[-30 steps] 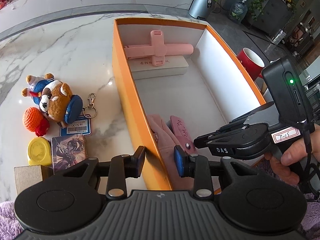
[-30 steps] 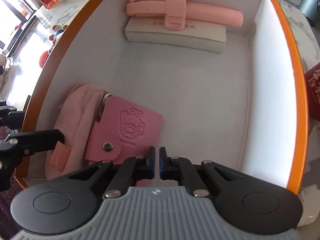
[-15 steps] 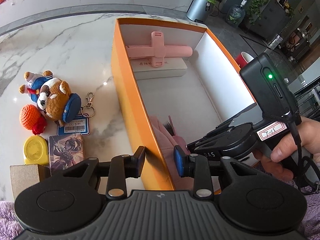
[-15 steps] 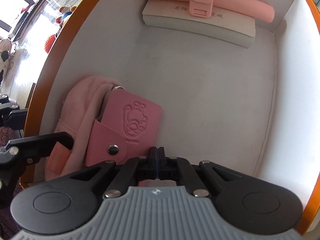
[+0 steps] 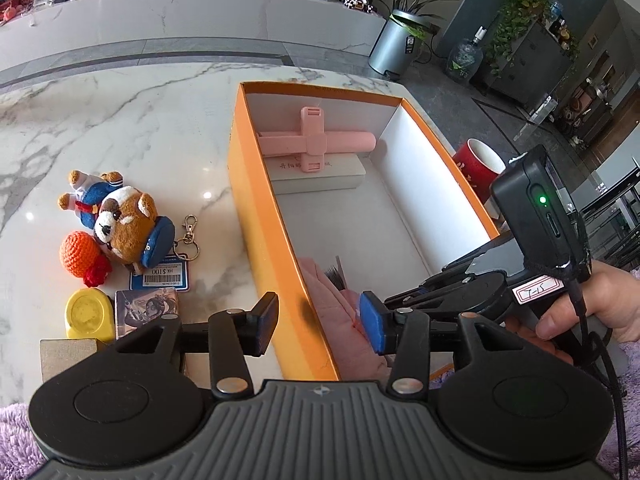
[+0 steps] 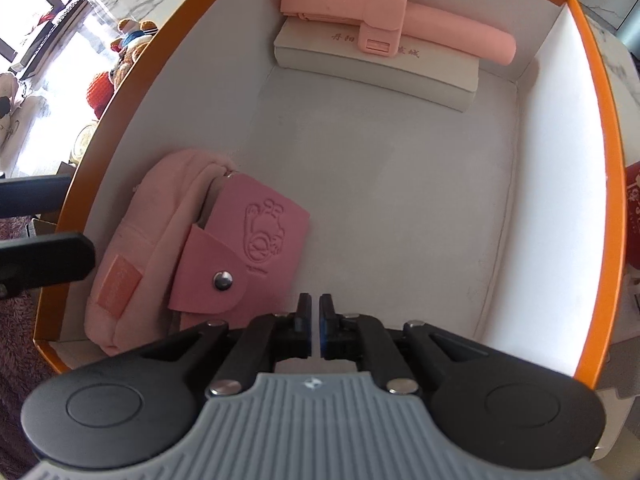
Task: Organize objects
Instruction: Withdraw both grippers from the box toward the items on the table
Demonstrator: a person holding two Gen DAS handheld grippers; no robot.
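Observation:
An orange box (image 5: 262, 216) with a white inside stands on the marble table. In it lie a pink stick holder (image 6: 384, 16) on a flat beige case (image 6: 380, 68) at the far end, and a pink wallet (image 6: 248, 248) on a pink pouch (image 6: 148, 248) at the near left. My left gripper (image 5: 318, 322) is open and empty, its fingers astride the box's near left wall. My right gripper (image 6: 315, 320) is nearly shut and empty, just above the box's near end, right of the wallet.
Left of the box on the table lie a plush dog keychain (image 5: 124, 220), an orange crochet ball (image 5: 78, 254), a yellow round case (image 5: 86, 314), a picture card (image 5: 146, 308) and a cardboard block (image 5: 68, 354). A red mug (image 5: 476, 164) stands right of the box.
My left gripper has opened wider and pulled up and back. My right gripper has drawn back from the wallet; its jaws closed fully, then parted a sliver.

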